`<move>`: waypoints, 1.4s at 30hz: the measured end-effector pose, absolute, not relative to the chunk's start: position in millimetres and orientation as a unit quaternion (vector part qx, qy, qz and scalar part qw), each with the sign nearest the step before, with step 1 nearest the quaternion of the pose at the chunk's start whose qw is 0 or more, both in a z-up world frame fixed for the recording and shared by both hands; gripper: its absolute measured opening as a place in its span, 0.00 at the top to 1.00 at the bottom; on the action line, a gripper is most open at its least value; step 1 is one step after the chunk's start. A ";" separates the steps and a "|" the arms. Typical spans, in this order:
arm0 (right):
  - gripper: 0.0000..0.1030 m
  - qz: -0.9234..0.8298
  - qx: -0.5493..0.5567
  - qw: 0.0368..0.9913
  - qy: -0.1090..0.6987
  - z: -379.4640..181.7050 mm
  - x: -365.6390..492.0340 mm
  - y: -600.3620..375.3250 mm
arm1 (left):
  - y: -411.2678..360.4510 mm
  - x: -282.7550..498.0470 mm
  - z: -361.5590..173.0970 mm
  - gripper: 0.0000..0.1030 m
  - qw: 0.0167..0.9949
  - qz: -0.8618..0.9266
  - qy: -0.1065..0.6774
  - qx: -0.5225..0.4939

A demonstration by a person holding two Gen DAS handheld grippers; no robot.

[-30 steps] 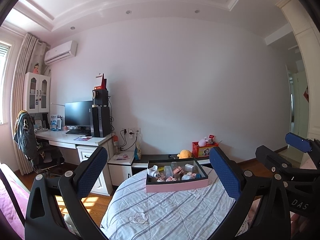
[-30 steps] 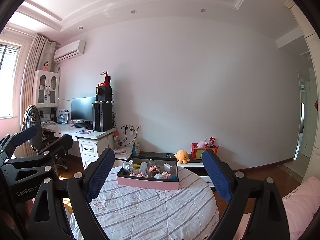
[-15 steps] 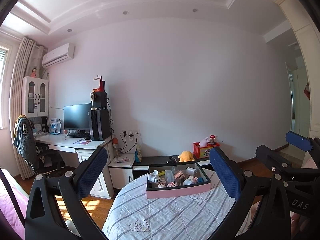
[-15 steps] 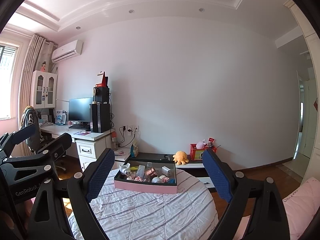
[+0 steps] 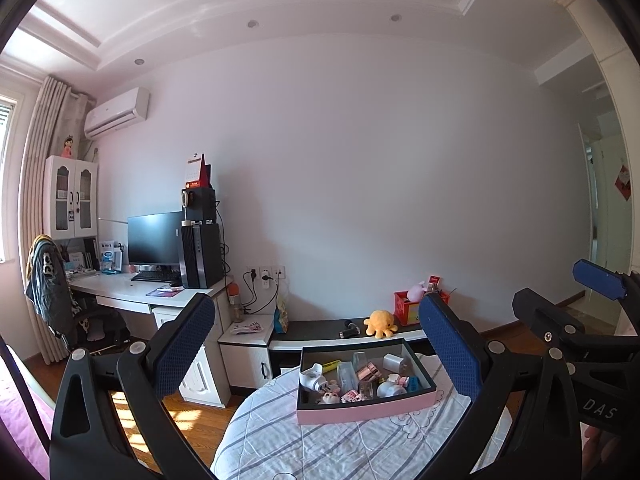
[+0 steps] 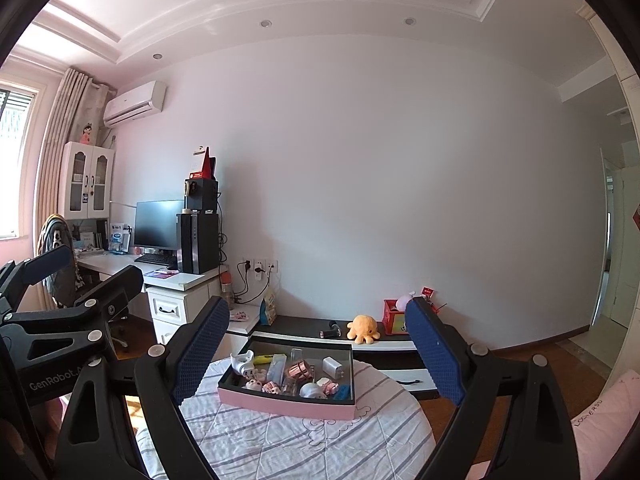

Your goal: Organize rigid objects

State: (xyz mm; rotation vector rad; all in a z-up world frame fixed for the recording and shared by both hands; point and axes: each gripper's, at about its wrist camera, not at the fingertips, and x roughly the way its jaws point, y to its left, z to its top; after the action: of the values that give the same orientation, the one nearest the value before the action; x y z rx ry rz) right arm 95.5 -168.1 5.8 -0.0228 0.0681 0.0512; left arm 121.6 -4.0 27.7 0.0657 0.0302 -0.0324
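A pink box [image 5: 364, 403] with a dark inside sits on a round table [image 5: 320, 448] with a striped cloth. It holds several small rigid things: a white plug [image 5: 392, 362], a pink-metal piece [image 5: 367, 371], a white dispenser [image 5: 312, 376]. The box also shows in the right wrist view [image 6: 288, 400]. My left gripper [image 5: 316, 344] is open and empty, held back from the box. My right gripper [image 6: 316, 350] is open and empty, also short of the box. Each gripper shows at the edge of the other's view.
A low black-topped cabinet [image 5: 320, 330] behind the table carries an orange plush octopus [image 5: 379, 323] and a red box [image 5: 406, 312]. A white desk [image 5: 132, 294] with monitor and computer tower stands at left. A pink bed edge [image 6: 600, 420] lies at right.
Both views have tilted down and drawn slightly closer, so the box's inside shows more fully. Both grippers stay open.
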 end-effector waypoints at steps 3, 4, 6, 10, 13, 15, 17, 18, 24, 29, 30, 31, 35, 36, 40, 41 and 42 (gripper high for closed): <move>0.12 0.026 -0.011 0.999 0.036 4.6 101.4 -169.1 | -4.5 127.3 28.0 0.00 0.999 -0.016 0.017 0.032; 0.12 0.026 -0.012 0.999 0.037 4.8 103.4 -169.7 | -4.3 130.2 27.7 0.00 0.999 -0.017 0.018 0.032; 0.12 0.025 -0.011 0.999 0.038 4.1 107.1 -171.1 | -4.4 135.8 26.6 0.00 0.999 -0.018 0.021 0.033; 0.12 0.024 -0.009 0.999 0.044 2.8 111.6 -174.2 | -5.9 141.0 23.5 0.00 0.999 -0.019 0.026 0.035; 0.12 0.023 -0.008 0.999 0.047 3.4 113.0 -173.7 | -6.7 141.0 21.3 0.00 0.999 -0.020 0.027 0.034; 0.12 0.022 -0.008 0.999 0.048 3.5 112.9 -174.4 | -7.4 140.7 20.4 0.00 0.999 -0.022 0.029 0.034; 0.12 0.022 -0.009 0.999 0.049 4.5 113.3 -173.8 | -8.5 141.8 19.6 0.00 0.999 -0.022 0.030 0.034; 0.12 0.021 -0.009 0.999 0.049 4.5 113.1 -173.8 | -8.0 141.5 19.8 0.00 0.999 -0.022 0.029 0.034; 0.12 0.021 -0.009 0.999 0.050 7.4 114.8 -173.3 | -7.8 141.4 20.1 0.00 0.999 -0.022 0.030 0.035; 0.12 0.021 -0.011 0.998 0.052 7.3 115.0 -172.1 | -7.0 140.6 21.5 0.00 0.999 -0.019 0.029 0.037; 0.12 0.021 -0.011 0.998 0.052 7.0 115.4 -172.0 | -6.9 140.8 22.2 0.00 0.999 -0.019 0.030 0.037; 0.12 0.022 -0.011 0.998 0.052 7.3 115.7 -171.8 | -6.7 140.9 22.2 0.00 0.999 -0.020 0.030 0.037; 0.12 0.021 -0.011 0.998 0.053 6.7 115.8 -171.8 | -6.8 141.1 21.9 0.00 0.999 -0.020 0.031 0.037; 0.12 0.021 -0.011 0.998 0.053 6.6 115.7 -171.9 | -6.7 140.9 21.8 0.00 0.999 -0.021 0.031 0.037; 0.12 0.020 -0.012 0.998 0.054 6.5 115.9 -171.5 | -7.5 140.2 20.6 0.00 0.999 -0.020 0.024 0.038; 0.12 0.021 -0.012 0.998 0.054 6.4 115.7 -171.4 | -7.5 140.4 20.6 0.00 0.999 -0.020 0.025 0.038; 0.12 0.021 -0.012 0.998 0.053 6.2 115.5 -171.1 | -7.8 141.1 20.2 0.00 0.999 -0.021 0.026 0.038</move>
State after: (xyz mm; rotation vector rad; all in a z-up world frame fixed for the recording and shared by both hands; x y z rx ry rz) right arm 115.5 -171.1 6.2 -0.0232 0.1068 0.0426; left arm 141.1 -7.8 20.2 0.0758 0.0520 -0.0412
